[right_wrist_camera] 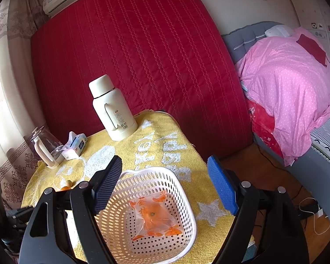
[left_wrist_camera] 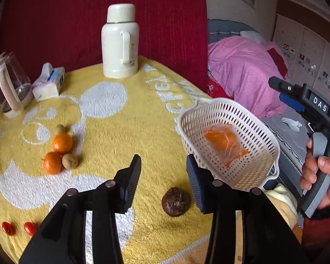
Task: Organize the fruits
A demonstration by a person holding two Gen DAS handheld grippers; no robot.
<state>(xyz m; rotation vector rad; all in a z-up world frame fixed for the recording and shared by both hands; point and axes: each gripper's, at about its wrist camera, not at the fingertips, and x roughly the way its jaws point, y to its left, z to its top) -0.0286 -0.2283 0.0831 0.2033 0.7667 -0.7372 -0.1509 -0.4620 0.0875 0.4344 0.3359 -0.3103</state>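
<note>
A white perforated basket (left_wrist_camera: 228,140) stands at the right edge of the yellow towel (left_wrist_camera: 125,132) and holds an orange wrapped in clear plastic (left_wrist_camera: 225,144). My left gripper (left_wrist_camera: 164,178) is open, just above a dark brown round fruit (left_wrist_camera: 176,201). Two oranges (left_wrist_camera: 57,153) and two small brown fruits (left_wrist_camera: 70,160) lie in a cluster to the left. Two small red tomatoes (left_wrist_camera: 17,227) lie near the front left edge. My right gripper (right_wrist_camera: 165,187) is open and empty above the basket (right_wrist_camera: 147,211), with the wrapped orange (right_wrist_camera: 154,217) below it.
A white thermos (left_wrist_camera: 120,41) stands at the back of the table. A tissue pack (left_wrist_camera: 49,82) and a glass kettle (left_wrist_camera: 10,85) sit at the back left. A red quilted panel (right_wrist_camera: 143,55) is behind. A bed with a pink cover (right_wrist_camera: 292,92) is on the right.
</note>
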